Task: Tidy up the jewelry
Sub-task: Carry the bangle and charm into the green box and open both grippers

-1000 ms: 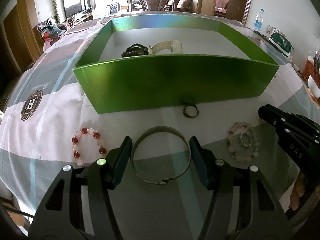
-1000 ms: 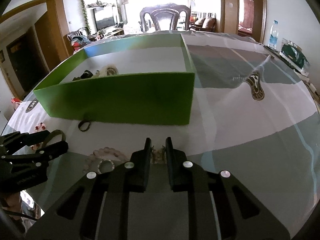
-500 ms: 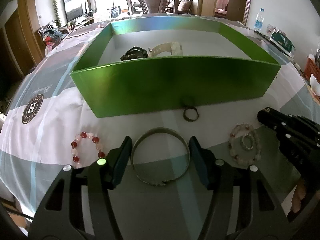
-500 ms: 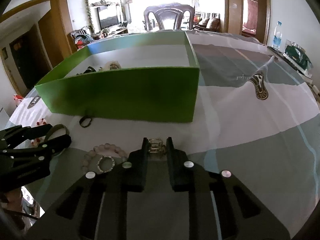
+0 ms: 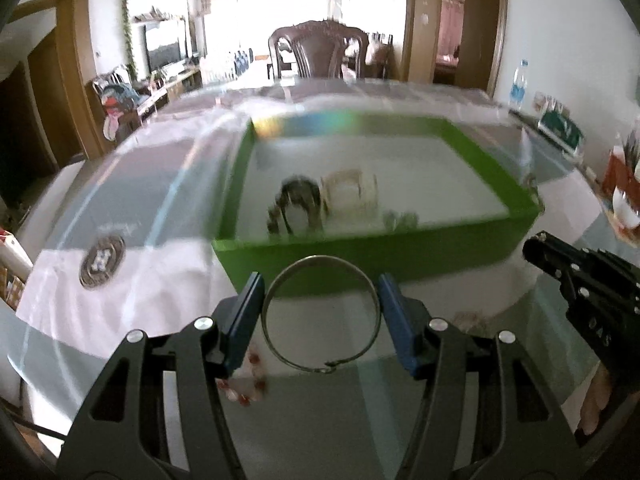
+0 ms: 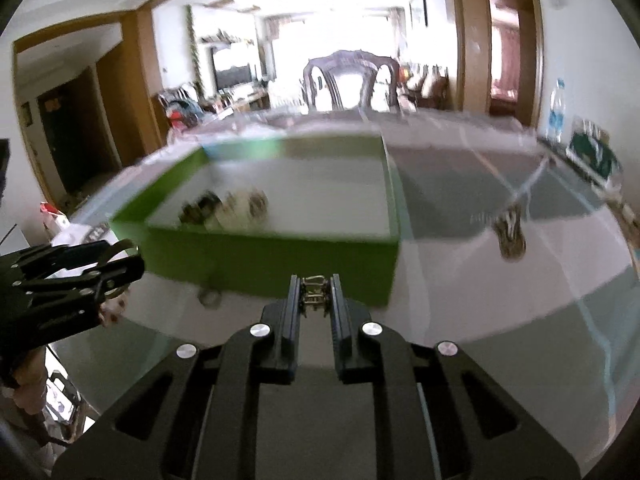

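Note:
My left gripper [image 5: 320, 312] is shut on a thin metal bangle [image 5: 372, 300] and holds it lifted above the table, just in front of the green box [image 5: 360, 252]. My right gripper [image 6: 315, 298] is shut on a small gold-coloured trinket [image 6: 315, 296], raised near the box's [image 6: 280, 260] front right corner. Inside the box lie a dark bracelet [image 5: 296, 204] and a pale bangle [image 5: 352, 192]. A red bead bracelet [image 5: 244, 388] lies below my left fingers. A small ring [image 6: 210, 298] lies by the box front.
The table carries a grey and white cloth with round logos [image 5: 102, 258]. A wooden chair [image 5: 318, 50] stands at the far end. A water bottle [image 6: 557, 108] and a green packet [image 6: 594, 152] sit at the far right edge.
Both grippers have risen off the table with their pieces and moved toward the box. The bangle, flat on the cloth before, now hangs between my left fingers. Views are motion-blurred.

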Demonstrator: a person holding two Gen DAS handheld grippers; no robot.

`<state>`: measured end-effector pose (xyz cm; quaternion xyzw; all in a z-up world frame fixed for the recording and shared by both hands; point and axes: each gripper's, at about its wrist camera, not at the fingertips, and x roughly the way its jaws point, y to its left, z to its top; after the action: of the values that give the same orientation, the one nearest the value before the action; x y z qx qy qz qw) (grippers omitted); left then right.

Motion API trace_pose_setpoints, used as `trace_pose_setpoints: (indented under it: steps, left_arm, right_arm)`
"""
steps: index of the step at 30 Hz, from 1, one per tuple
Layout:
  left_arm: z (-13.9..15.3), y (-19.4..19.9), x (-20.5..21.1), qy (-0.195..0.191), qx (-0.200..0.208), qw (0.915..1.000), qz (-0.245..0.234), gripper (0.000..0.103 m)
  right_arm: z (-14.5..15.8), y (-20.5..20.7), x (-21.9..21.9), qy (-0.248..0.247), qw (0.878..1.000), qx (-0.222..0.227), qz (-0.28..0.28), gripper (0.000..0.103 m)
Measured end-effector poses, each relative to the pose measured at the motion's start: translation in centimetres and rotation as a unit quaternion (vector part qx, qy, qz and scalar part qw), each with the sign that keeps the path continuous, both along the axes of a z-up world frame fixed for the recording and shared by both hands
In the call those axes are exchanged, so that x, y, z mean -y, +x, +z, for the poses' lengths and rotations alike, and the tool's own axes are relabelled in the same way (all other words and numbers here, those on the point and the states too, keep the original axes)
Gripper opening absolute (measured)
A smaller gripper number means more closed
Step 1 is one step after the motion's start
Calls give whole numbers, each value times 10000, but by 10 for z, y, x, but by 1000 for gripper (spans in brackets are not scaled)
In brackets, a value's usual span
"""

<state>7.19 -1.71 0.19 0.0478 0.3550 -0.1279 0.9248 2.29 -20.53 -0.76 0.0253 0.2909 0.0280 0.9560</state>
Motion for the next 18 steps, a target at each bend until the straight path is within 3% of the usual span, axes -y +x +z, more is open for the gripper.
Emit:
trace_pose_setpoints:
  steps: [4,9,16,17,18]
  left_arm:
    - [23,8,1,-123,388,9992,48,59]
    - [31,46,0,-394,353,9984,211,59]
    - [15,98,4,-544,36,9976,425,59]
    - [12,102,4,-539,8,9976,439,59]
    - [9,105,5,-537,-11,9976,448,59]
  right_arm:
    - [20,9,-11,-187,9989,415,112,14]
    - [25,45,-11,-90,9987,504,-24,14]
    - [8,90,-10,144,9998,50,-136,14]
    - [6,91,-10,134,9998,29,-170,19]
    - [4,91,-9,119,9997,17,-210,34]
